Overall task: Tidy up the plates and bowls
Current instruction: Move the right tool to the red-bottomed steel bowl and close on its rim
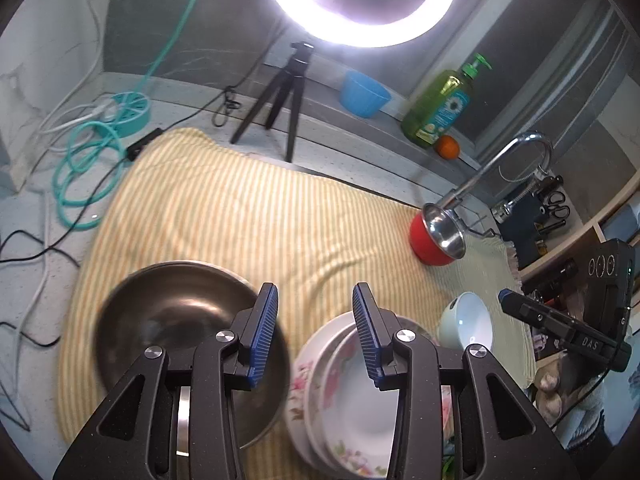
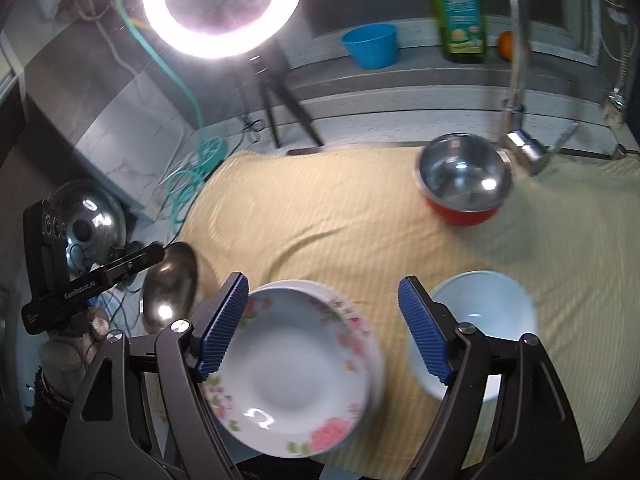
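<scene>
Left gripper (image 1: pixel 315 326): blue ribbed fingers spread apart, nothing between them, hovering above the yellow striped cloth (image 1: pixel 248 216). At 7 o'clock of the fingers sits a large steel bowl (image 1: pixel 176 328), blurred; at 5 o'clock lies the stack of floral plates (image 1: pixel 356 392), the two just beside each other. A small white bowl (image 1: pixel 468 320) stands at 3 o'clock, with the right gripper's body beyond it. Farther out at 2 o'clock rests a red-walled steel bowl (image 1: pixel 440 236) beneath the faucet (image 1: pixel 516 156). Right gripper (image 2: pixel 323 330): fingers likewise spread, empty, held over the floral plates (image 2: pixel 296 368), whose rim lies between and below the pads. The white bowl (image 2: pixel 480 320) sits just beyond the right finger at 3 o'clock, the steel bowl (image 2: pixel 172 292) at 9 o'clock, the red-walled bowl (image 2: pixel 464 180) at 1 o'clock. A ring light (image 2: pixel 222 8) on a tripod stands at 11 o'clock beyond the cloth.
</scene>
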Action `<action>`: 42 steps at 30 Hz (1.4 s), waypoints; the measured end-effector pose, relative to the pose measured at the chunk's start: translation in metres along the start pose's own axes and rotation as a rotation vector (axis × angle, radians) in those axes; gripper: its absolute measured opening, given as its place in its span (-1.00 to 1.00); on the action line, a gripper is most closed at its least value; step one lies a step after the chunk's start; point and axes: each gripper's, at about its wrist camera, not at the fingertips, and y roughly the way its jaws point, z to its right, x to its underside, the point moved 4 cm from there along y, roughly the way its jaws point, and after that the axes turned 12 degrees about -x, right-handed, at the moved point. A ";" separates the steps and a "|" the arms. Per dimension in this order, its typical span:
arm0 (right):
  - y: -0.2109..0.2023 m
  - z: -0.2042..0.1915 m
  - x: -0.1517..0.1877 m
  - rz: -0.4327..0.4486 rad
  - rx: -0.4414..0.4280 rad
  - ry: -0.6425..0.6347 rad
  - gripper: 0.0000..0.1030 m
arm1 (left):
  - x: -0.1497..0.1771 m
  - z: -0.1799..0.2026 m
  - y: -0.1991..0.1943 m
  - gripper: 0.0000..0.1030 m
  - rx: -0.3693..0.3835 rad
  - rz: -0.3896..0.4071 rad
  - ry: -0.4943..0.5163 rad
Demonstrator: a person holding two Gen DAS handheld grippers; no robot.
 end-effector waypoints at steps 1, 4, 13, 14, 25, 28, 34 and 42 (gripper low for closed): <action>-0.005 0.010 -0.002 0.004 0.011 0.011 0.56 | 0.000 0.006 0.002 -0.28 0.004 -0.002 0.005; -0.018 0.040 -0.008 0.023 0.048 0.039 0.57 | -0.003 0.026 0.010 -0.28 0.021 -0.007 0.021; -0.039 0.118 -0.024 0.046 0.097 0.097 0.57 | -0.015 0.087 0.043 0.25 0.056 -0.023 0.055; -0.039 0.125 -0.026 0.045 0.096 0.101 0.57 | -0.017 0.094 0.048 0.25 0.063 -0.028 0.061; -0.022 0.166 -0.048 0.034 0.048 0.133 0.56 | -0.034 0.164 0.104 0.25 0.092 -0.080 0.119; -0.012 0.173 -0.053 0.024 0.047 0.128 0.55 | -0.039 0.170 0.117 0.19 0.081 -0.088 0.125; 0.009 0.188 -0.061 -0.001 0.011 0.154 0.29 | -0.044 0.181 0.142 -0.08 0.084 -0.125 0.121; 0.033 0.201 -0.069 -0.039 0.001 0.182 -0.03 | -0.051 0.191 0.165 -0.26 0.078 -0.156 0.125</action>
